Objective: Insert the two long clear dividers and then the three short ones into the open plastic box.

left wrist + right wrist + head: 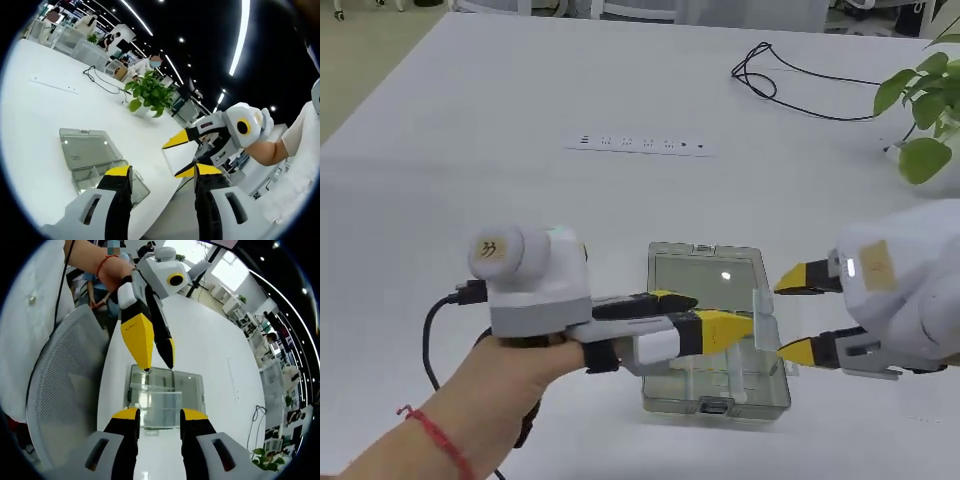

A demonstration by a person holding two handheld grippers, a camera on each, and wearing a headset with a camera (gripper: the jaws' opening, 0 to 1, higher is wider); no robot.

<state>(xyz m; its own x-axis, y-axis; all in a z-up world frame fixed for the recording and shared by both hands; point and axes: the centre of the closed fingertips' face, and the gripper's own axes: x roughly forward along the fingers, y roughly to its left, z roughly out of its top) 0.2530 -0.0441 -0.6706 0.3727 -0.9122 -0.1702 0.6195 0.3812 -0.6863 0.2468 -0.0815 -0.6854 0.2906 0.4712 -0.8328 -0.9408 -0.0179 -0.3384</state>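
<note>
Left gripper (pixel 720 312): jaws narrowly parted, nothing held, poised low over the open plastic box (pixel 720 408), probably to steady it. Right gripper (pixel 160 414): jaws wide apart and empty, facing a clear divider (pixel 160 402) that stands upright in the box, apparently ready to seat it.

white table (pixel 620 90) spans most of head view. white power strip (pixel 638 143) upper centre, black cable (pixel 790 80) looped upper right, green potted plant (pixel 925 110) at right edge, beige floor (pixel 360 50) upper left. left gripper view: dark ceiling, long light strips (pixel 240 35) upper right, seated people (pixel 142 67) upper left. right gripper view: grey mesh chair (pixel 65 375) at left, bright window (pixel 230 270) upper right.
</note>
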